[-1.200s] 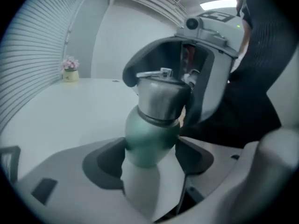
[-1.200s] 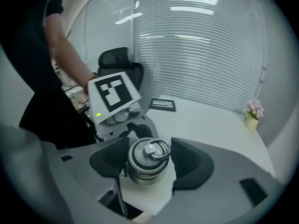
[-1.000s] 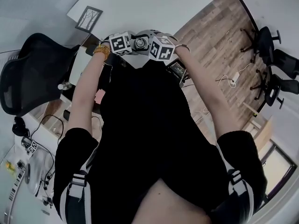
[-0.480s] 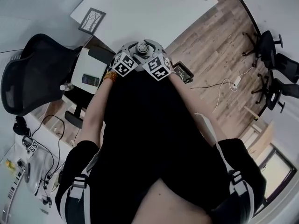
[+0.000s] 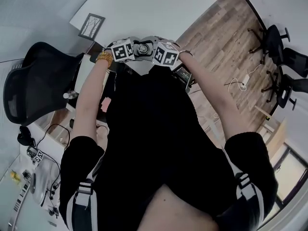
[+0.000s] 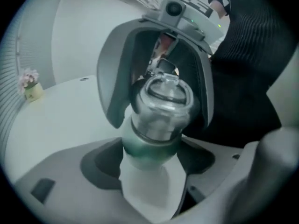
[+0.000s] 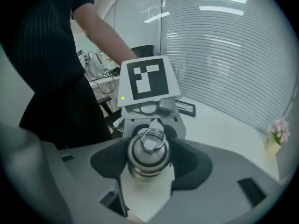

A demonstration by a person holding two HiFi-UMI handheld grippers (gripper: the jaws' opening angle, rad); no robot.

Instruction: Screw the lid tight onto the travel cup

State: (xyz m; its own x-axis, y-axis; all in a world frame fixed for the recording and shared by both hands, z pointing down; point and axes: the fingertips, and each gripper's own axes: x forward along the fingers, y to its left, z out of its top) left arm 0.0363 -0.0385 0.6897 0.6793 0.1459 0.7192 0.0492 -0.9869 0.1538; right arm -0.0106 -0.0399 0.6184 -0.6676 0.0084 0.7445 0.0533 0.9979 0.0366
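Between the two grippers, close before the person's black top, is the travel cup (image 6: pixel 150 149), and I place everything else from it. At the cup's lower end the left gripper (image 7: pixel 152 126) has it by the body. Its jaws have just been closing in, and they stand fairly wide, pressed on either side about the green band. At the cup's top end the right gripper (image 6: pixel 161 101) comes in from the opposite side. Its jaws have likewise just been closing, and they clasp the silvery lid (image 7: pixel 147 150), one on each flank. The lid sits on the cup's mouth (how far it is screwed down I cannot tell), with a small metal ring (image 7: pixel 152 136) on its crown. Beyond the cup, past the left gripper's marker cube (image 7: pixel 148 80), runs a white table (image 7: pixel 224 120). Well off to the cup's side, a little pot of pink flowers (image 7: pixel 275 139) stands on that table.
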